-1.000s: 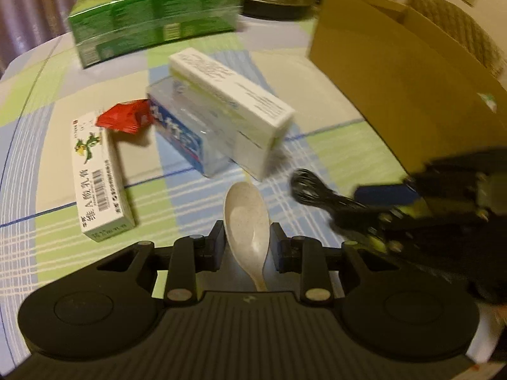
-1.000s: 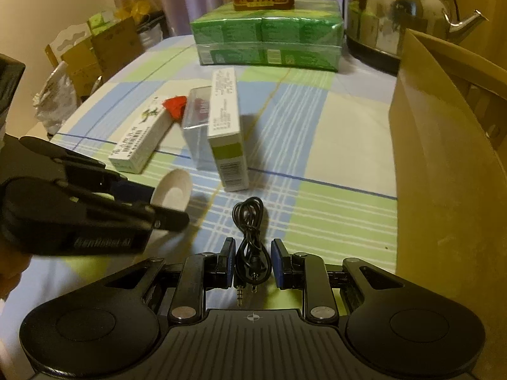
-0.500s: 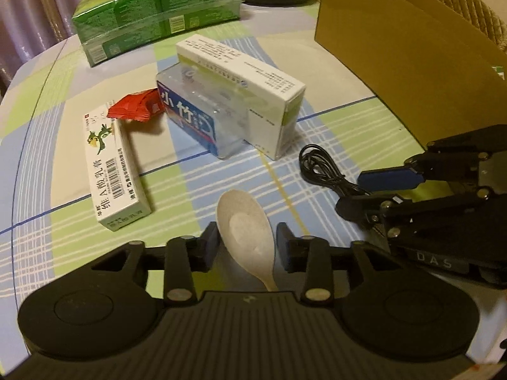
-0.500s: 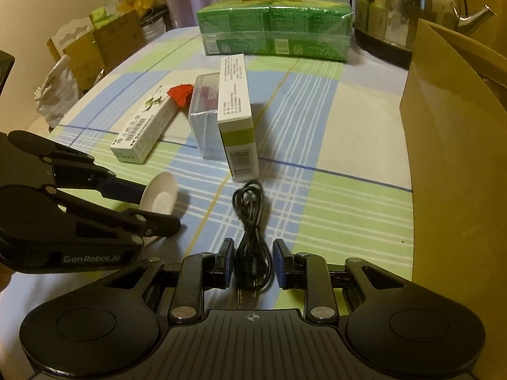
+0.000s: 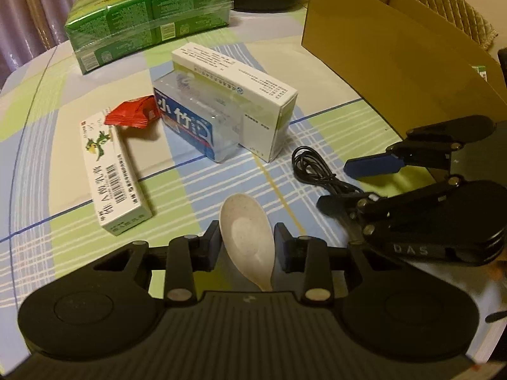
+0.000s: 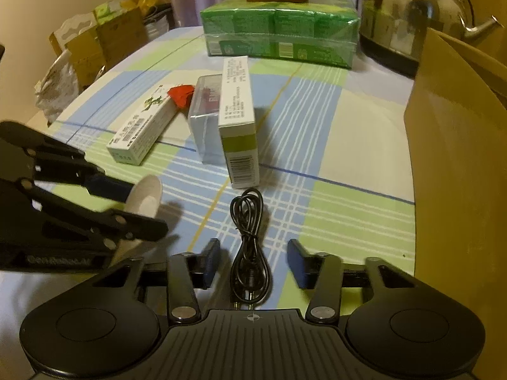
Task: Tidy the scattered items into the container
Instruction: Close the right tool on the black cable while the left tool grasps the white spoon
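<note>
So my left tongs are spread with the spoon lying between the tips, its handle end hidden under the body. Right tongs are wide open over the black cable, plugs cut off below. Cardboard box sits just right.

Black cable on checked tablecloth between spread right gripper fingers

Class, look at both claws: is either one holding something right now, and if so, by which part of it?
Nothing is gripped. The left claw is open around the spoon; the right claw is open around the black cable on the table.
</note>
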`<state>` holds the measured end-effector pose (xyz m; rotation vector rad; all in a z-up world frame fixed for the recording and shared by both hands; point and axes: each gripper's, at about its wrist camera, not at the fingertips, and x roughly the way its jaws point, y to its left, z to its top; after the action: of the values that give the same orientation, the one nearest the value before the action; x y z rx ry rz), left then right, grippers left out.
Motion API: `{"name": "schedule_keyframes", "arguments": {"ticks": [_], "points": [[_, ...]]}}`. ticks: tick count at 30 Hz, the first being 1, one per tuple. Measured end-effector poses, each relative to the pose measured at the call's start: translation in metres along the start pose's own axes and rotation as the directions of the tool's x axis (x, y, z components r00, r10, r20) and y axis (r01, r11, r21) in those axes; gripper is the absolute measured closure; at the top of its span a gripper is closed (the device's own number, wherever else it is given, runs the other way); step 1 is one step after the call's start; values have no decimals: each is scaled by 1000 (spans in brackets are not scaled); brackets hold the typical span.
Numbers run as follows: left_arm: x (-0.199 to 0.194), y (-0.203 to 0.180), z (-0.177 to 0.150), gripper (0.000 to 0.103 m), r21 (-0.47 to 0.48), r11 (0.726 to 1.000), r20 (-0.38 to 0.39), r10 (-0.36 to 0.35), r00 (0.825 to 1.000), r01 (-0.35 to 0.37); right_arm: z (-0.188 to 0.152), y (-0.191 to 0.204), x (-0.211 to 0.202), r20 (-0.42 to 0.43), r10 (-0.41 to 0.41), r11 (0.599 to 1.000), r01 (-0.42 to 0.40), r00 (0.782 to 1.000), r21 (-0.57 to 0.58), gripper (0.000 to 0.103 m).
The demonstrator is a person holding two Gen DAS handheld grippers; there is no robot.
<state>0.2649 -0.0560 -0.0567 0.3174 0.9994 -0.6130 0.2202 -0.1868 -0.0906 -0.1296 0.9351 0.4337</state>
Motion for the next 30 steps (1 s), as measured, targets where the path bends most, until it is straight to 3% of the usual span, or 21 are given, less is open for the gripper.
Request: {"name": "schedule_keyframes", "arguments": {"ticks": [2,5,9,12,15,17,29,30], "points": [[1,-1,-1,73,7,1000,-5,19,1000,-19,0,4,0,-5,-8,1000,8,1000,-29,83],[4,-2,-2,72,10,999,-20,46,999,-46,1,5,0,-22,-11,1000,11,1000,-16,84],[5,-2,-4,62,-7,997,-43,77,996,-78,1,2,0,-29,-12,1000,12,1000,-7,85],[5,2,-5,61,-45,995,-47,87,995,-89,1,4,0,-29,-15,1000,14,999,-11,85],[6,7,-5,63,-84,993,-39,74,996,-77,2,6,1,-29,-11,1000,11,1000,-15,85],[6,6,-4,72,-79,994,-34,69,997,-71,2,7,1,-30,-10,1000,9,1000,-14,85],[-14,-7,9,73,-46,998,28,46,999,-45,10,6,-15,30,2,1000,-3,1000,20,87],[-17,-7,11,73,-47,998,37,47,998,-45,11,7,-17,38,5,1000,-6,999,20,101]]}}
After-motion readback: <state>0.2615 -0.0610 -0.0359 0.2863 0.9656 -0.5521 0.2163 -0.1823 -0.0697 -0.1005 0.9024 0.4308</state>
